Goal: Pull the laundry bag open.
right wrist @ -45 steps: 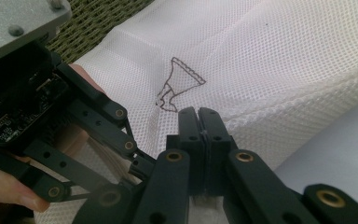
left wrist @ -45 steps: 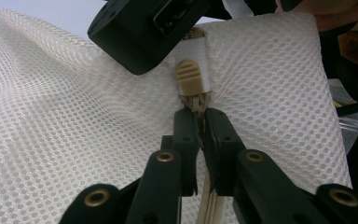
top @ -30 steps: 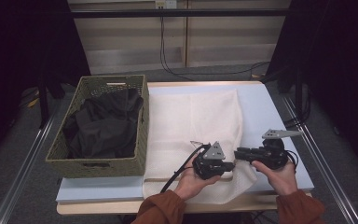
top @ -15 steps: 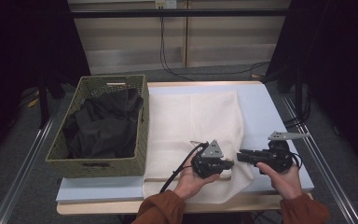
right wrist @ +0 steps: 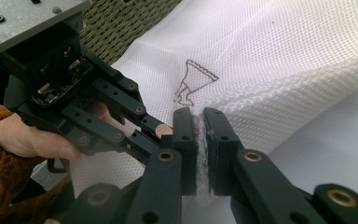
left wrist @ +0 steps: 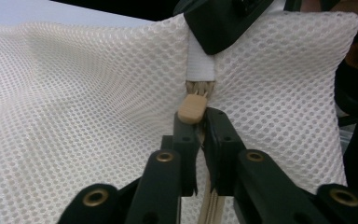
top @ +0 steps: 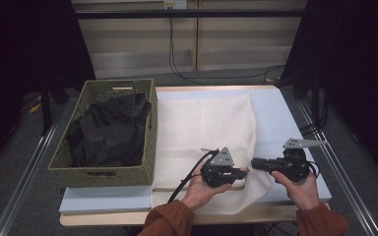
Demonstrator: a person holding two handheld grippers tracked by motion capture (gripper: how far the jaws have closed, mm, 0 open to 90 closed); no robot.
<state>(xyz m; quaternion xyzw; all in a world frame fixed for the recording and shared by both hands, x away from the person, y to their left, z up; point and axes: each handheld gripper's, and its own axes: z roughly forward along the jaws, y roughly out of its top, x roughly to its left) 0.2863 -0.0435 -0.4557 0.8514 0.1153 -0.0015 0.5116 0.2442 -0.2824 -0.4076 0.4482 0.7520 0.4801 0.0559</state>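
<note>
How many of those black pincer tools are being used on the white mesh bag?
2. The left gripper is closed on the bag's tan zipper pull. The right gripper is beside it, pinching the white mesh bag at its near corner.

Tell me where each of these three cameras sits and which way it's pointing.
High view: above the person's side, facing forward and down on the table, basket and mesh bag; forearms and both hand-held grippers show.
Left gripper view: on the left hand-held gripper, looking along its jaws, pinched on the bag's zipper by the zipper pull.
Right gripper view: on the right hand-held gripper, jaws pinching the bag's edge; the left hand shows.
Shared: both gripper views show the mesh bag and each other's gripper.
</note>
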